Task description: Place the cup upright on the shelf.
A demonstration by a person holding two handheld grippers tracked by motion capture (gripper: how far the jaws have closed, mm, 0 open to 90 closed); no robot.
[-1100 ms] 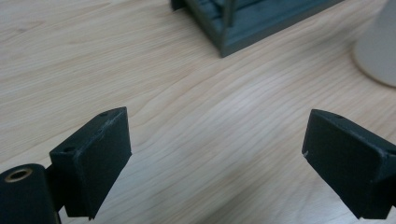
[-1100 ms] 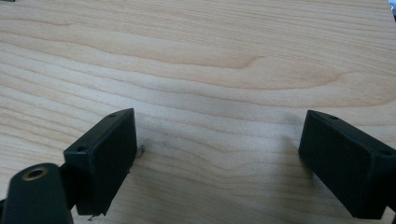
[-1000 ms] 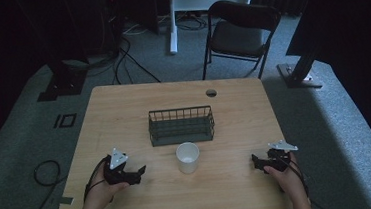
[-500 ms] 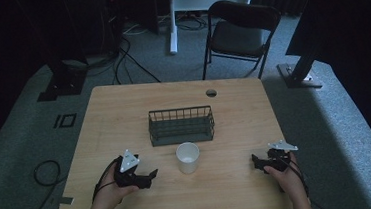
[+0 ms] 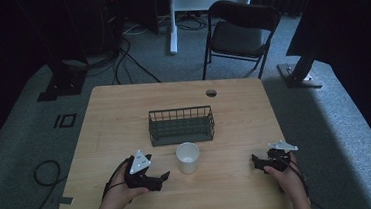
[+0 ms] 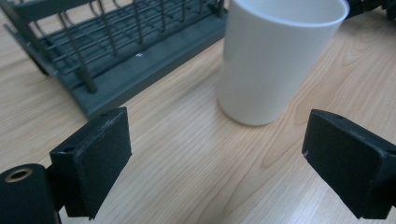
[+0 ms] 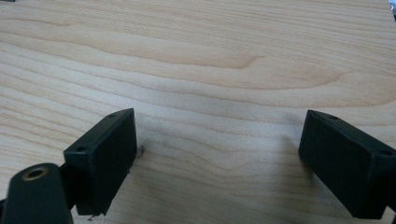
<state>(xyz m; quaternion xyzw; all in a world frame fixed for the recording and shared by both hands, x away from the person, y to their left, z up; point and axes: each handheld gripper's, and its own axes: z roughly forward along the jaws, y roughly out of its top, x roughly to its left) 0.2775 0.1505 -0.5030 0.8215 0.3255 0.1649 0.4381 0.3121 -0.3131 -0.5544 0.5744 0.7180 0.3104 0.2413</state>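
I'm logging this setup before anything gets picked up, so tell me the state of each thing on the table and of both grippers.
White cup: upright, open end up, standing free on the table beside the rack, looks empty.
Wire rack: upright on the table, nothing in it.
Left gripper: open, pointed at the cup, not touching it.
Right gripper: open, low over bare wood, holding nothing.
Folding chair: unfolded, unoccupied.

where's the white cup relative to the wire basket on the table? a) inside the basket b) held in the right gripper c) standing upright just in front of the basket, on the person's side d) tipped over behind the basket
c: the white cup stands upright on the table, just in front of the wire basket; the left gripper is open, aimed at it.
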